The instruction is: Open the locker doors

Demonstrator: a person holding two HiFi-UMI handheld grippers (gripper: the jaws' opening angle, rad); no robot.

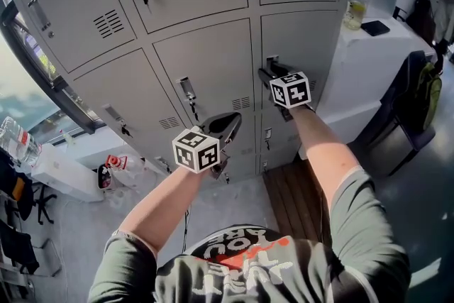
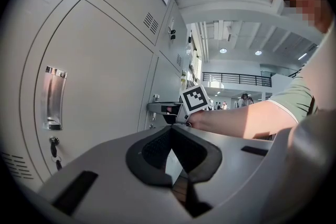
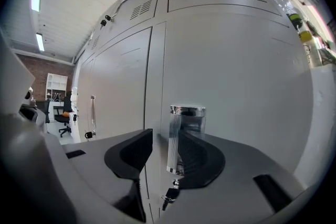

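Grey metal lockers (image 1: 206, 60) fill the wall ahead, all doors closed. My right gripper (image 1: 270, 72) is at the chrome handle (image 1: 273, 62) of the middle-row right door. In the right gripper view the handle (image 3: 185, 136) stands between the jaws of the right gripper (image 3: 177, 140); the right pad lies next to it, the left pad stands off with a gap, so it is open. A key (image 3: 169, 195) hangs below. My left gripper (image 1: 228, 125) hovers in front of the neighbouring door, its jaws (image 2: 171, 131) shut and empty. That door's handle (image 2: 54, 98) is off to its left.
A white counter (image 1: 369, 60) right of the lockers carries a bottle (image 1: 357, 5) and a dark flat item (image 1: 374, 28). A chair with a bag (image 1: 418, 92) stands further right. Bottles (image 1: 18, 138) and a low white unit (image 1: 64, 174) are at the left. Keys hang from several locks.
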